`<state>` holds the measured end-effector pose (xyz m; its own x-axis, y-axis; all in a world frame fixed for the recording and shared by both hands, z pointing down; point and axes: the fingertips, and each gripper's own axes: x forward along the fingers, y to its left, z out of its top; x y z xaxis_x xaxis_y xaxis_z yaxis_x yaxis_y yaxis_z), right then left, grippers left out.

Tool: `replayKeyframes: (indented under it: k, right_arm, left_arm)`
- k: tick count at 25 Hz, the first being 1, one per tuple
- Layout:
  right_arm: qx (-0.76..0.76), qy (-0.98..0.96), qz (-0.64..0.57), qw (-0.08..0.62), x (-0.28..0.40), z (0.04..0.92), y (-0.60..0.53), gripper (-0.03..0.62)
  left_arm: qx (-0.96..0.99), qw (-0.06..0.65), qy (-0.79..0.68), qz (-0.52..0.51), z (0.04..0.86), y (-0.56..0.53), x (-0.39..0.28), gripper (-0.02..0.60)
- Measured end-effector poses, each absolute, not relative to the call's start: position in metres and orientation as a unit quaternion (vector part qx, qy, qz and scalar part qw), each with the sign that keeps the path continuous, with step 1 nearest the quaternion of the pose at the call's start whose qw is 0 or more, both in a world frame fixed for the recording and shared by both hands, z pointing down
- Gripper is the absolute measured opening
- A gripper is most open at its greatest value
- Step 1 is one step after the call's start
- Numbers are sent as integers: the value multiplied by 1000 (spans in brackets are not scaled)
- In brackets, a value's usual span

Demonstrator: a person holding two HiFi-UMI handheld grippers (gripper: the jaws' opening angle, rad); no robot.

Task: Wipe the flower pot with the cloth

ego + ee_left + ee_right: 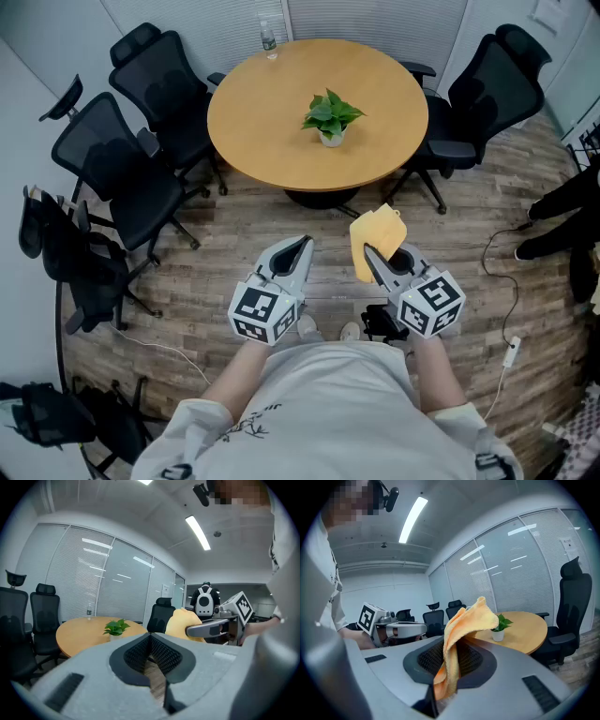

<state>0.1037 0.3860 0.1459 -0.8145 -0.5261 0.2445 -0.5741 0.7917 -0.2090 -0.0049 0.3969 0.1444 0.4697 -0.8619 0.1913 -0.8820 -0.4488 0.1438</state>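
Observation:
A small white flower pot (331, 137) with a green plant stands near the middle of the round wooden table (272, 112); it also shows as the pot (115, 637) and the pot (498, 634). My right gripper (368, 253) is shut on a yellow cloth (375, 240), which sticks up from its jaws; in the right gripper view the cloth (457, 644) hangs between the pads. My left gripper (304, 244) is shut and holds nothing. Both grippers hover over the floor, well short of the table.
Black office chairs (127, 178) stand left of the table and another chair (487, 94) at its right. A water bottle (267, 37) stands at the table's far edge. A cable (502, 281) lies on the wooden floor at right. Glass walls with blinds stand behind.

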Motion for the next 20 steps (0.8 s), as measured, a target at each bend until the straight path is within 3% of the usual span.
replayKeyframes:
  k: [20]
  right_arm:
    - [342,-925,154,66,71,151,369,57]
  left_arm:
    - [862,106,-495,29,147,383,-63,11]
